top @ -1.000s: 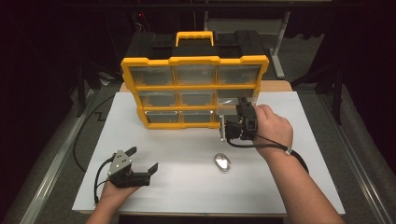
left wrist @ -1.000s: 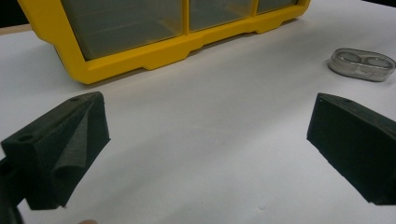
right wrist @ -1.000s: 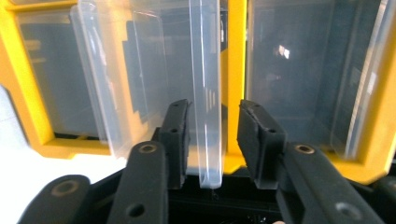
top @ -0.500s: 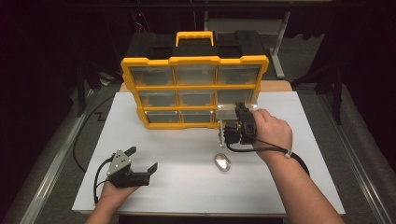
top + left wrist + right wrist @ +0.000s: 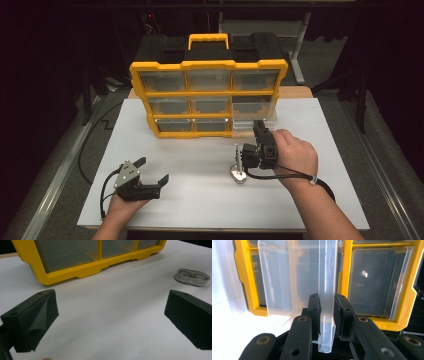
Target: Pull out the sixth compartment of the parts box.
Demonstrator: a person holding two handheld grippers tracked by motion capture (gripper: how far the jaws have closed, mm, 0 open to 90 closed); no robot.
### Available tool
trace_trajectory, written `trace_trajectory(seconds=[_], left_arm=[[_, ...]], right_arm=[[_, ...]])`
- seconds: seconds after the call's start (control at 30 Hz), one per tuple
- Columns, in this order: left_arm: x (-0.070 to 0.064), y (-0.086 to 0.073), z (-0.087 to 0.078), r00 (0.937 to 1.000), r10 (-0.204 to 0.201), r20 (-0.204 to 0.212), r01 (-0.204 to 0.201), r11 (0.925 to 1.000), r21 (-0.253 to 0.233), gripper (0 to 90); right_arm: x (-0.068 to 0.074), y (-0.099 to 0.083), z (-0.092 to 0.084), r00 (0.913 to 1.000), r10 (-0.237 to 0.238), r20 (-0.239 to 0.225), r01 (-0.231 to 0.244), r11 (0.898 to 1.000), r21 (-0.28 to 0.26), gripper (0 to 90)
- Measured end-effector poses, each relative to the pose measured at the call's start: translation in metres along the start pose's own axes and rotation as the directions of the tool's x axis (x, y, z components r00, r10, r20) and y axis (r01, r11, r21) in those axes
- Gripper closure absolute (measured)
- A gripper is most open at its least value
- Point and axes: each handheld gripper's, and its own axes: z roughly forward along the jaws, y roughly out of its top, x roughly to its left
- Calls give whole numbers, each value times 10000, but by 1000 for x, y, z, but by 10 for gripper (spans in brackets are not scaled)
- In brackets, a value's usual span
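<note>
White tabletop (image 5: 200,190), matte and flat, rectangular, set in a dark room with grey floor at both sides and black background behind. Landmark: yellow organiser cabinet (image 5: 207,100), hard plastic, black top with a yellow handle, three rows of clear drawers, standing at the far middle of the tabletop. Left of and nearer than the cabinet: left gripper (image 5: 152,172), held in a hand at the near edge, resting low on the tabletop, grey three-cornered plate on top, black cable looping behind; its jaws stand wide apart with nothing between them, foam-like dark pads (image 5: 37,317) visible in the left gripper view. Between the cabinet and the near edge, right of centre: small oval case (image 5: 239,173), clear plastic with a pale rim, lying flat on the tabletop, just beside the right gripper's front. In front of the cabinet's lower right corner: clear drawer (image 5: 297,277), thin transparent plastic, box-shaped with straight walls, pulled out of its slot and apart from the cabinet's face. Right gripper (image 5: 327,312), black, hand-held, cable trailing along the wrist; its jaws have just been closing and now clamp one upright wall of the drawer between the pads. Cabinet's bottom right slot stands open behind the drawer.
</note>
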Motion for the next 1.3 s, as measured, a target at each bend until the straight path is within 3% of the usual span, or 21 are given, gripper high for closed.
trace_trajectory(seconds=[0.63,0.83,0.9,0.93,1.13,1.3], left_arm=[[0,0,0,10000,47,27,-47,10000,-1,3],[1,0,-1,10000,28,26,-28,10000,-30,3],[1,0,-1,10000,33,38,-33,10000,-45,3],[1,0,-1,10000,25,38,-25,10000,-44,3],[0,0,-1,10000,-21,31,21,10000,-66,3],[0,0,-1,10000,-29,16,29,9999,-117,3]], right_arm=[[4,0,-7,9999,84,137,-82,9998,-207,763],[4,-2,-12,9990,442,-21,-443,9988,-215,660],[3,-4,-16,9994,345,65,-343,9990,-292,631],[5,-6,-18,9984,568,16,-567,9978,-339,621],[18,-16,-25,9983,526,-231,-533,9981,-294,552],[40,-26,-24,9956,683,-647,-691,9976,-91,482]])
